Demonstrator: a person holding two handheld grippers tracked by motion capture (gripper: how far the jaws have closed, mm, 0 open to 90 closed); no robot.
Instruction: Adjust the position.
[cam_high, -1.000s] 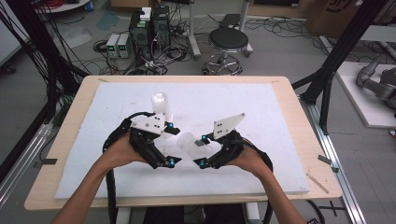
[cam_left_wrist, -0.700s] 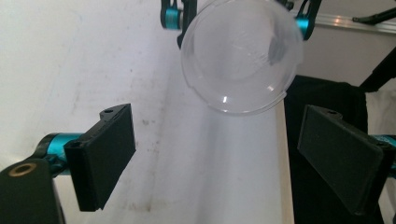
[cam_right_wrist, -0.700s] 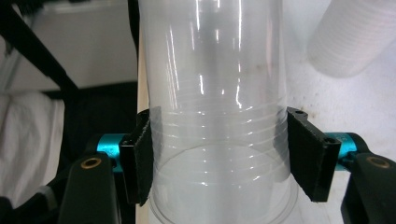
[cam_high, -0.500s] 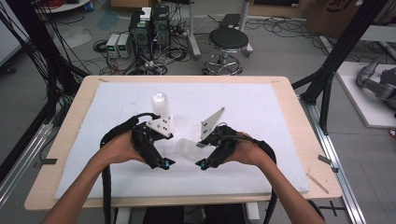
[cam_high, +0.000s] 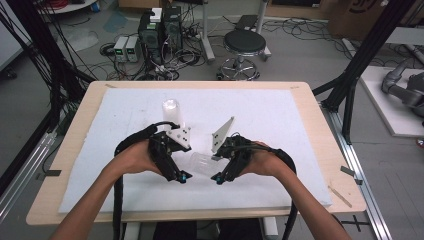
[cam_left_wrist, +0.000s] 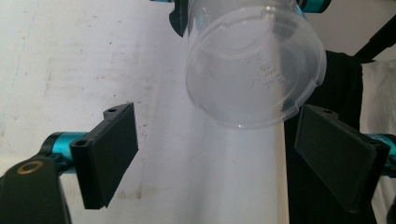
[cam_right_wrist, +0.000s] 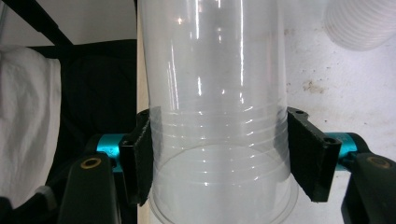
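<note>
The right gripper (cam_right_wrist: 219, 154) is clamped on a clear plastic cup (cam_right_wrist: 217, 93), pads pressing its ribbed band near the rim. The cup lies roughly level above the bench (cam_high: 280, 120), long axis running across from the right gripper toward the left one. The left gripper (cam_left_wrist: 238, 149) stands wide apart, nothing between its pads (the cup's closed base (cam_left_wrist: 254, 67) hangs just ahead of them). So the left is nearest that free end. A second cup (cam_high: 171, 111) stands upright farther back on the white mat.

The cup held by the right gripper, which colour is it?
The cup is clear, colourless plastic; the right gripper view shows it best.
</note>
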